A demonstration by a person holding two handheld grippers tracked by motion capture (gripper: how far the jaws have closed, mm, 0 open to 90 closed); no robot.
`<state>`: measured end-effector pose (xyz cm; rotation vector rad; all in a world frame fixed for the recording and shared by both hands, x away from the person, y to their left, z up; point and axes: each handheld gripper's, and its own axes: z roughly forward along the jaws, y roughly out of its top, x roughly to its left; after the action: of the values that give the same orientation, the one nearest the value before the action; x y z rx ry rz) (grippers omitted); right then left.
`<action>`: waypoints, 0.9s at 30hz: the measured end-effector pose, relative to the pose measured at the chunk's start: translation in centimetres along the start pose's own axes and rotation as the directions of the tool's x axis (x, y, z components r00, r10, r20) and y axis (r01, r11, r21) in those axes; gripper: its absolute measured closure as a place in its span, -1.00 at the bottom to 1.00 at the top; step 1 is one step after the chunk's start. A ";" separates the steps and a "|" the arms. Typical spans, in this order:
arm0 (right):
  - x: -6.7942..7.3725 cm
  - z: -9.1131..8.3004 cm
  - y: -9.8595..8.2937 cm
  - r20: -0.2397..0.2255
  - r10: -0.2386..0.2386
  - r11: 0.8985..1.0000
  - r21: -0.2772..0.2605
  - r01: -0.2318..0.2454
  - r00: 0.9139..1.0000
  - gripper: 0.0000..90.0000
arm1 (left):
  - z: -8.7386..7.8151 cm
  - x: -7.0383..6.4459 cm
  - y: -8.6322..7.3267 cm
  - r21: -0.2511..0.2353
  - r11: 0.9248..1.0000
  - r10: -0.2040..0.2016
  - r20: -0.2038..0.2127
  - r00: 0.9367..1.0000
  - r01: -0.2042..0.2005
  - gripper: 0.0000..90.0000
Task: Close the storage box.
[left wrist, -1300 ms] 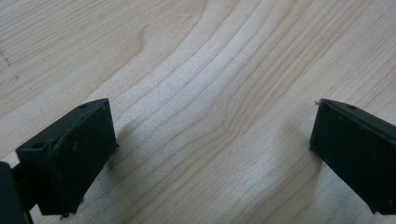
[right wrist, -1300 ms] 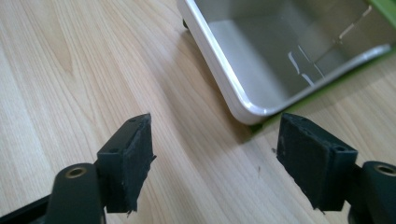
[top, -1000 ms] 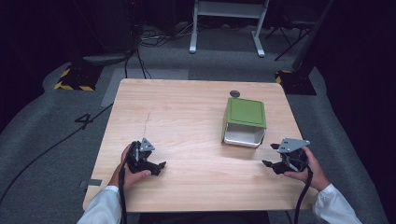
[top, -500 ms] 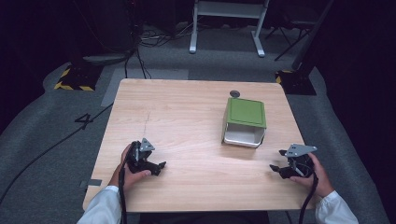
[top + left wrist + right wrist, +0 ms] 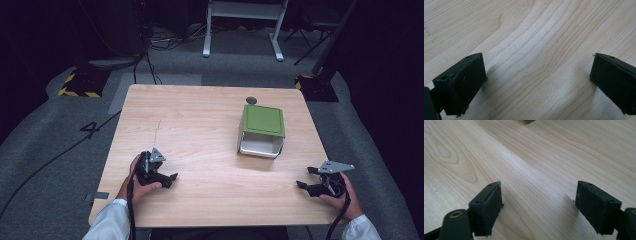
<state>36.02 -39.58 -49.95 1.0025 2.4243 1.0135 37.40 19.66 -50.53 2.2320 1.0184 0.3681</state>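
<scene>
The box (image 5: 261, 131) sits ahead of the right gripper (image 5: 306, 178), nearer than the left gripper (image 5: 172, 179); both grippers gape, holding nothing.

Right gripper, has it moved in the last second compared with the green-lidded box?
Yes. The right gripper has pulled back from the green-lidded box, toward the table's near edge and slightly rightward. Its jaws are open and empty.
</scene>
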 end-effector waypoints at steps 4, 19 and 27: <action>-0.3 -0.2 -0.7 0.010 0.037 0.999 -0.026 -0.037 0.999 -0.55 | 0.0 0.0 0.0 0.000 1.000 0.000 0.000 1.000 0.000 -0.99; -0.2 -0.3 -0.9 0.020 0.045 0.998 -0.033 -0.044 0.999 -0.56 | 0.0 -0.1 -0.1 -0.005 1.000 -0.005 -0.002 1.000 0.005 -0.99; -0.2 -0.3 -0.8 0.023 0.050 0.998 -0.033 -0.049 0.998 -0.57 | 0.0 -0.1 -0.1 -0.002 1.000 -0.001 0.000 1.000 0.001 -0.99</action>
<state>35.59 -40.24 -50.38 1.0629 2.3668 1.0474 37.26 19.63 -50.55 2.2295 1.0182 0.3688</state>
